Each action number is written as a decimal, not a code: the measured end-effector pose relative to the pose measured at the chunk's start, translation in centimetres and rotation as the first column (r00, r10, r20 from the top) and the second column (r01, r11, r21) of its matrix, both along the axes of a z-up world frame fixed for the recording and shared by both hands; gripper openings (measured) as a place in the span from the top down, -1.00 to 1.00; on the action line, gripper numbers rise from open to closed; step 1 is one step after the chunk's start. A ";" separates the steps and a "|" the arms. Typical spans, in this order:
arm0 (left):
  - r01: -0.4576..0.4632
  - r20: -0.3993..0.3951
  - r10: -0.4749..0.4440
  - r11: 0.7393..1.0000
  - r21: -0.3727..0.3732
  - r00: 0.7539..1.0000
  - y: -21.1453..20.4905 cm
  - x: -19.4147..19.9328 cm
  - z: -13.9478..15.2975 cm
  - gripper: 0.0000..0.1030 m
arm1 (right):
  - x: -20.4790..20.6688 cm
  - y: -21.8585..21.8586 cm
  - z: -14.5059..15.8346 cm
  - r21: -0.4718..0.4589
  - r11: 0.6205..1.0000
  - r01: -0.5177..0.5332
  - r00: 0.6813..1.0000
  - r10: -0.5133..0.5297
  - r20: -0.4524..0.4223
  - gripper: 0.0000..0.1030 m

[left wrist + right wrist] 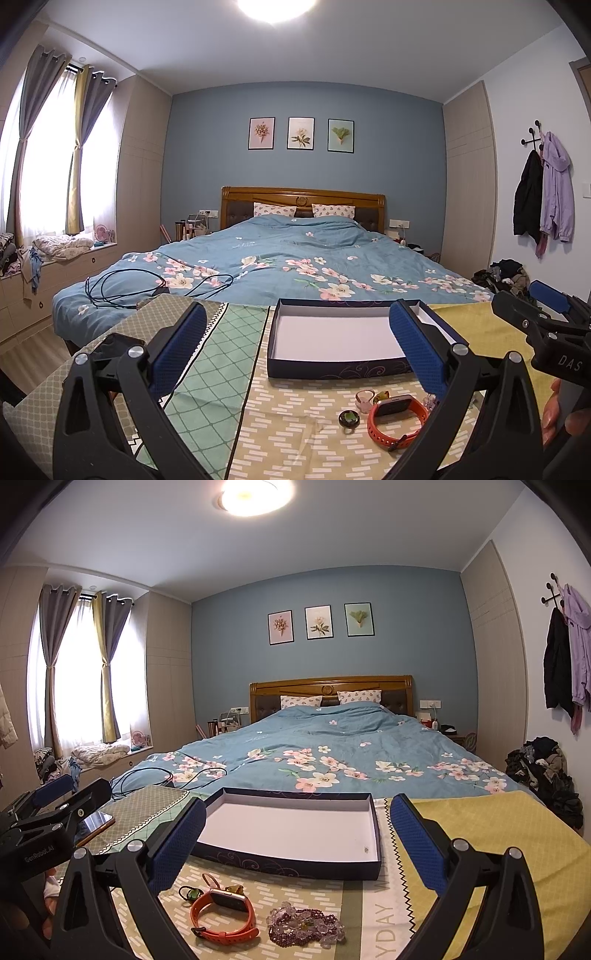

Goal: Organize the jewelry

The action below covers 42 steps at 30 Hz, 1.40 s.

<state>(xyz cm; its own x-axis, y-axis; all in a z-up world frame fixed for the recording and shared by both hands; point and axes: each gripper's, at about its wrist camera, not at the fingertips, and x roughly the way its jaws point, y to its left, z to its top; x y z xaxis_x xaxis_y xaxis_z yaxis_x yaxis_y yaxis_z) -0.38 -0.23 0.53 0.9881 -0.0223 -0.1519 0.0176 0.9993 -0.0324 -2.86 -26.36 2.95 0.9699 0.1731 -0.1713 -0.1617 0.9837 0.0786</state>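
Both grippers, left and right, jaws wide, empty. Tray centre frame; watch, beads below it.

One box, one orange watch, one green ring, two bead bracelets (tangled, so roughly), one phone, three framed pictures.

The table wears a matt printed cloth. On it the box looks like cardboard, dark printed walls outside, plain white paper inside. The watch has a matt orange rubbery strap and a glossy face. The bead bracelets shine glassy. Each claw shows matt black plastic, metal rivets, and blue textured pads.
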 end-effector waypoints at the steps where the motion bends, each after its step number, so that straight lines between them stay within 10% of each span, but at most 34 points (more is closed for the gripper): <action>1: 0.000 0.000 0.000 1.000 0.000 1.000 0.0 0.0 0.0 -0.89 | 0.0 0.0 0.0 0.000 1.000 -0.001 1.000 0.001 0.001 -0.87; 42: 0.000 -0.008 0.000 1.000 -0.006 1.000 0.4 -0.2 -0.7 -0.89 | 0.5 0.1 -0.6 0.010 1.000 -0.015 1.000 0.015 0.001 -0.87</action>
